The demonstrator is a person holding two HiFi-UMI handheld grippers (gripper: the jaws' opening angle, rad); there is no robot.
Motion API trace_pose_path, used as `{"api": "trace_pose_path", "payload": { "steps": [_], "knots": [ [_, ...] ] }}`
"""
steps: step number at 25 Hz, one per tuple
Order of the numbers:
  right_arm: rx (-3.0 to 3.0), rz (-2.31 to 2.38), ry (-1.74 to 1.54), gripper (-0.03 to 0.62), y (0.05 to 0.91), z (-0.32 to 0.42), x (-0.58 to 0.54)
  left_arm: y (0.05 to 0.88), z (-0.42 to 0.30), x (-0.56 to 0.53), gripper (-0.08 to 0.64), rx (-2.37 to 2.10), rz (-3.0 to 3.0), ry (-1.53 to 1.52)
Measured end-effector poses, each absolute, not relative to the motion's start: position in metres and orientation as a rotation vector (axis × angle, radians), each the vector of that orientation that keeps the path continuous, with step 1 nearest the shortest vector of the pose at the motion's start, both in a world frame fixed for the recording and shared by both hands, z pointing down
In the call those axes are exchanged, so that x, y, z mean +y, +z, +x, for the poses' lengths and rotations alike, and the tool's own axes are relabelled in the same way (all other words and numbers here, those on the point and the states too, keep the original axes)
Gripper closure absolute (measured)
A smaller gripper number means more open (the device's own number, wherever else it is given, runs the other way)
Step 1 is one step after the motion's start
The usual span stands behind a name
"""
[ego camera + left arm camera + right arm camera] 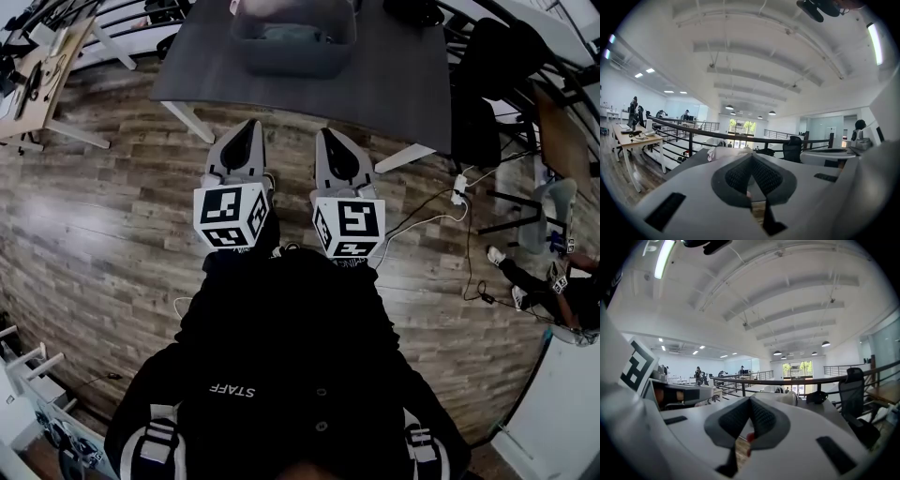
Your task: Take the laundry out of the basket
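Head view, mid-frame: the two grippers are side by side over the wood floor (112, 216), tips pointing up-frame. The left gripper (251, 131) is clenched with nothing between its jaws. The right gripper (331, 139) is clamped together too, and empty. At top centre, the grey basket (281, 58) stands on the dark table (403, 84), with the laundry (281, 32) inside, well apart from both tips.

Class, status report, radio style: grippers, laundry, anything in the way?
Left gripper and right gripper shut, empty, short of the table. Laundry in basket, untouched. Nothing seen blocking.
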State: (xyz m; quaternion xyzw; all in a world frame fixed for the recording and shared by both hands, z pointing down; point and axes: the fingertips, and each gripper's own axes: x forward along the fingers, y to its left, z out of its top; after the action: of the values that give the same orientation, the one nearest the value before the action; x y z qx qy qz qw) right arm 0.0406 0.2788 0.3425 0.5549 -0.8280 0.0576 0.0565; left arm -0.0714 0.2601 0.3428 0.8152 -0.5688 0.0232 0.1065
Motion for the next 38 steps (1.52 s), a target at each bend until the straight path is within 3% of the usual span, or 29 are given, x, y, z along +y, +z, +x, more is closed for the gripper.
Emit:
{"api": "trace_pose_path", "payload": {
  "steps": [20,38],
  "knots": [
    [-2.288,1.771,0.259,0.578,0.389,0.039,-0.016,0.390,-0.086,-0.025,0.560,-1.517,2.385,0.160],
    [-2.154,1.797,0.393,0.578,0.428,0.046,-0.131,0.429,-0.111,-0.155,0.560,-1.427,2.315,0.256]
  ]
}}
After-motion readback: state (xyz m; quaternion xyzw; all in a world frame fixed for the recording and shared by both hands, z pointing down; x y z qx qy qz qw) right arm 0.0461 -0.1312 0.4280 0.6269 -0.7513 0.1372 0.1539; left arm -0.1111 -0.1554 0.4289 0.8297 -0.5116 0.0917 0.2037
